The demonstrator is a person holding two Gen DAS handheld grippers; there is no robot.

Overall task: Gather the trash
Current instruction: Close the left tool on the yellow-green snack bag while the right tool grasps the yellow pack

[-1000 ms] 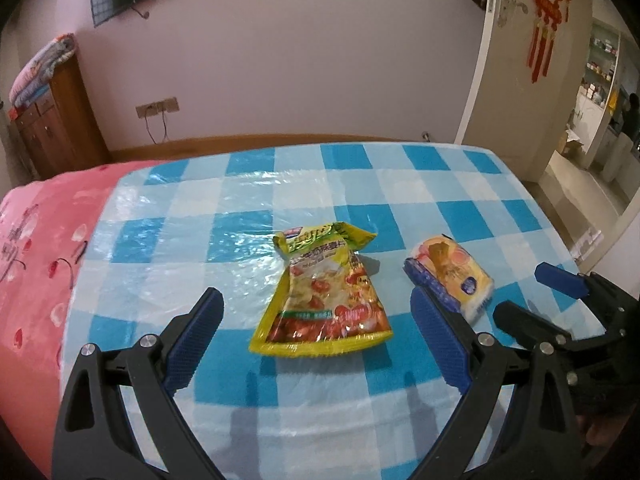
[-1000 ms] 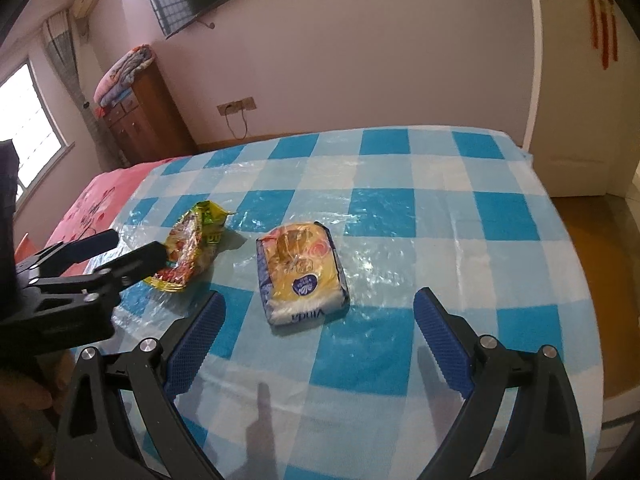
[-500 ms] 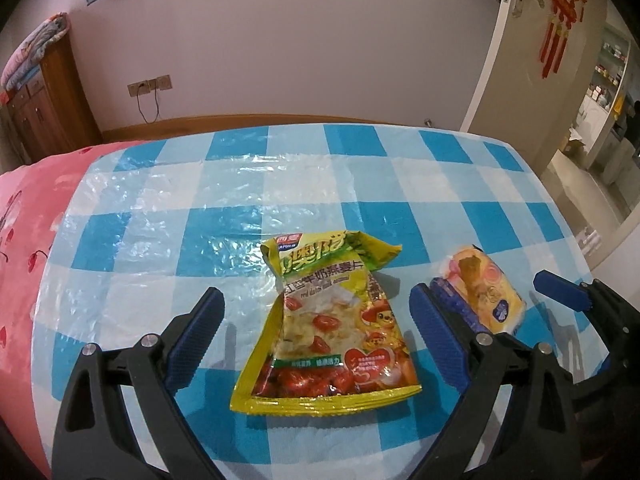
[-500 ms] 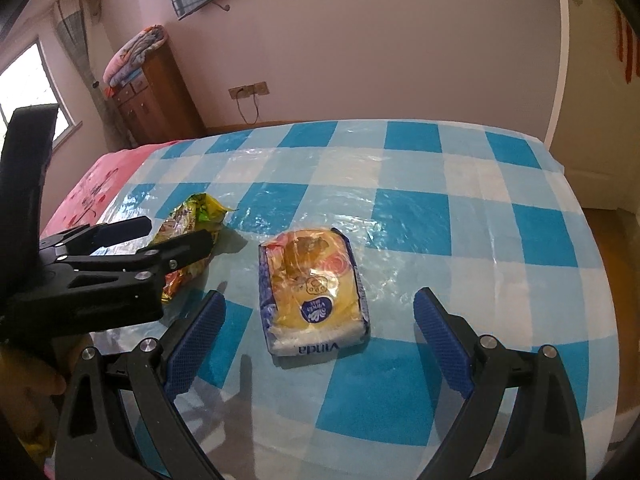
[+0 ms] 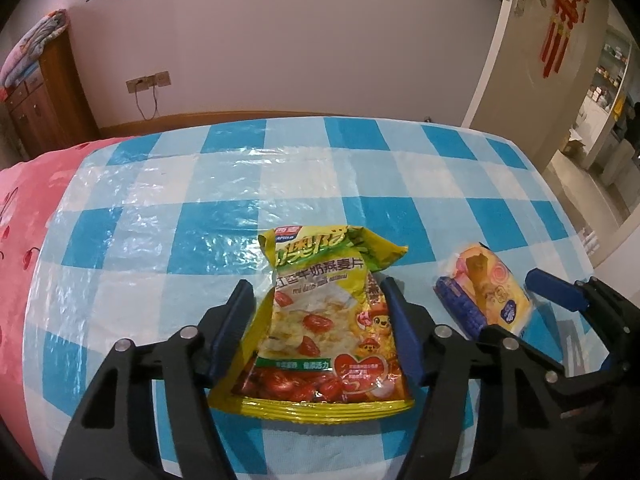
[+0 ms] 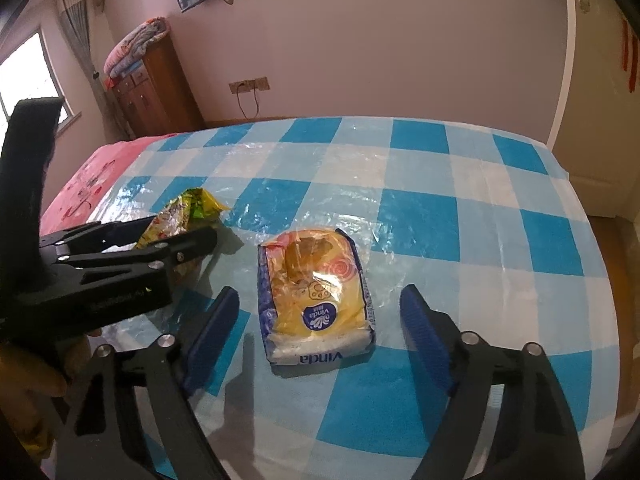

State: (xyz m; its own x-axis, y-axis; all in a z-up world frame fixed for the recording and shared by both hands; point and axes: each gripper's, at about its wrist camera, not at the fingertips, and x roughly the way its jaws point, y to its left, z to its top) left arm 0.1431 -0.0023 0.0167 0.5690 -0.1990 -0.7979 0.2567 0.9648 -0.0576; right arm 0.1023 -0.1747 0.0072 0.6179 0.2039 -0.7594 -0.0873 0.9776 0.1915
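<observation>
A yellow oatmeal snack bag (image 5: 326, 312) lies flat on the blue-checked table cover. My left gripper (image 5: 318, 308) straddles it, jaws partly closed with a pad close to each side edge of the bag. The bag also shows in the right wrist view (image 6: 176, 216), behind the left gripper (image 6: 160, 240). A yellow Vinda tissue pack (image 6: 316, 300) lies to the right of it and also shows in the left wrist view (image 5: 486, 292). My right gripper (image 6: 320, 316) is open and empty, its pads on either side of the pack with wide gaps.
The blue-checked plastic cover (image 5: 280, 184) spreads over the table, with pink cloth (image 5: 24, 216) at its left. A wooden cabinet (image 6: 156, 84) stands by the far wall. An open door (image 5: 532, 40) is at the right.
My left gripper has come forward over the snack bag and its jaws have narrowed around it. My right gripper has moved closer to the tissue pack and stays open.
</observation>
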